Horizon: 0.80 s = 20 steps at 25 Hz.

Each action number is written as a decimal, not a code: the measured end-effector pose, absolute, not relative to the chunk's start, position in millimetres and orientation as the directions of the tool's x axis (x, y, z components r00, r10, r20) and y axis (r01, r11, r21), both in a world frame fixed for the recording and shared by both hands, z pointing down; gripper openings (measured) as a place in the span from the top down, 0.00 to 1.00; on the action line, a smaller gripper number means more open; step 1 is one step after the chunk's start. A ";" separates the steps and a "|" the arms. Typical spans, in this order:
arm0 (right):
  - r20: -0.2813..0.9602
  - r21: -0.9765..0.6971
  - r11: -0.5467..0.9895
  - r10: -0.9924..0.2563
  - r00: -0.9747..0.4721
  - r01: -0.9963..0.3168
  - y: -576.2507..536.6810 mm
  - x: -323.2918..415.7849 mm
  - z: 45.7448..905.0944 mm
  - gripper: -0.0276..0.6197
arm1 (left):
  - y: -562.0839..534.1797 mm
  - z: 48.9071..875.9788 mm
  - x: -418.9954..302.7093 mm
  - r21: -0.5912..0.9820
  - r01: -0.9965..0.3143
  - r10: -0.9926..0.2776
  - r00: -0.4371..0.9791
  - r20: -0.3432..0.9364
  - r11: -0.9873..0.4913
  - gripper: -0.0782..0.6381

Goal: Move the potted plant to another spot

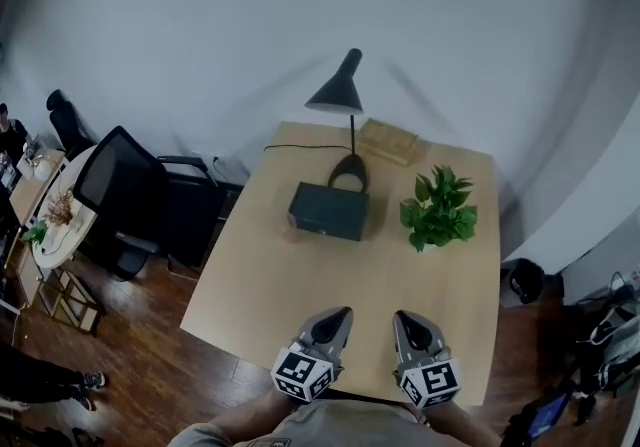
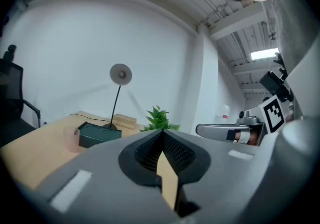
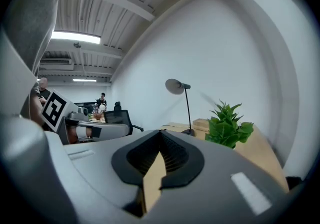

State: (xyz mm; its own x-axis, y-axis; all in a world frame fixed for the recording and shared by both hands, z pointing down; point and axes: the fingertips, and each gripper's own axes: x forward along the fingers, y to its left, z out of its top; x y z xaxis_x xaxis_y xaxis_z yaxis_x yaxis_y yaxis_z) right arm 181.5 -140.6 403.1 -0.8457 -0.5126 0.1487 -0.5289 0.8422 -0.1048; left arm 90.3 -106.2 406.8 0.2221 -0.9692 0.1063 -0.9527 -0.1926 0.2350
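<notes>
At the table's near edge, around 6 o'clock in the head view, the left gripper (image 1: 340,314) has its jaws closed on nothing. Just beside it at 3 o'clock, the right gripper (image 1: 403,318) is likewise closed and empty. The potted plant (image 1: 438,207) stands upright on the table (image 1: 260,275) toward the far right, well apart from both. It lies about 1 o'clock from the left gripper and nearer 12 from the right one, which I judge the closer. Either gripper would need to open before grasping.
</notes>
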 end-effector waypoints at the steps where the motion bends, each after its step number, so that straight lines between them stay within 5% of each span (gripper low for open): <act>1: 0.148 -0.106 0.833 -0.527 -0.837 -0.544 -147.9 182.1 403.4 0.95 | -115.1 407.8 91.6 0.239 -0.949 -0.966 0.237 0.105 -0.207 0.90; 20: 0.368 -0.052 0.726 -0.625 -0.689 -0.686 -286.0 195.8 542.7 0.95 | -255.1 534.9 119.7 0.264 -0.903 -0.869 0.409 0.279 -0.341 0.90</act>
